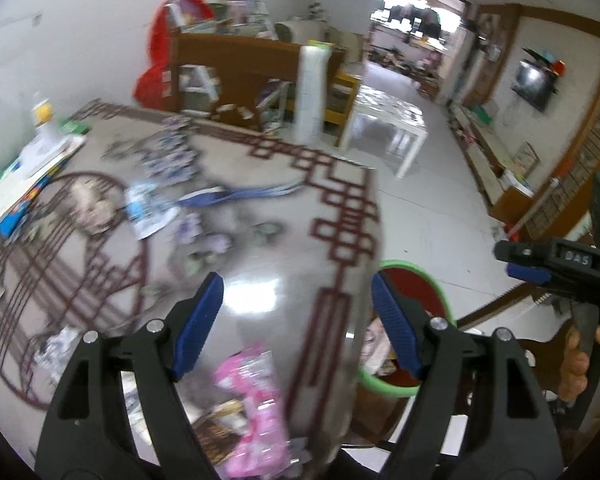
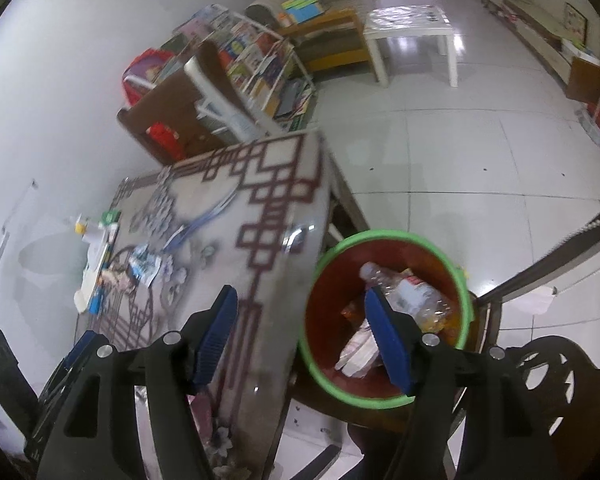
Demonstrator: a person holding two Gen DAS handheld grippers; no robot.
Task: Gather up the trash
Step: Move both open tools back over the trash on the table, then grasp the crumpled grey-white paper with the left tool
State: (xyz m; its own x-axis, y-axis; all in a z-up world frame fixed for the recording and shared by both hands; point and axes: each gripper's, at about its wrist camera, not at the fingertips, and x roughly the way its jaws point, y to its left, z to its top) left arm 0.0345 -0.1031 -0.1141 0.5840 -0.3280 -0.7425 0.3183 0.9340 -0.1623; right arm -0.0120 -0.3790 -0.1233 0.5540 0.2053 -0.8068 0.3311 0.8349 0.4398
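Note:
My left gripper (image 1: 298,286) is open and empty above the patterned table (image 1: 260,248). A pink wrapper (image 1: 256,400) lies on the table just below it, between the jaws' bases. A blue-and-white wrapper (image 1: 150,210) lies further left. A red bin with a green rim (image 2: 388,312) stands beside the table's right edge and holds a plastic bottle (image 2: 404,292) and paper scraps (image 2: 356,354). My right gripper (image 2: 300,304) is open and empty, with one finger over the bin and the other over the table edge; it also shows in the left wrist view (image 1: 520,264).
Books and a yellow-capped bottle (image 1: 44,120) sit at the table's far left. A crumpled wrapper (image 1: 56,346) lies near the left front. A wooden shelf (image 1: 240,68), a white side table (image 1: 384,120) and a dark chair (image 2: 540,380) stand around.

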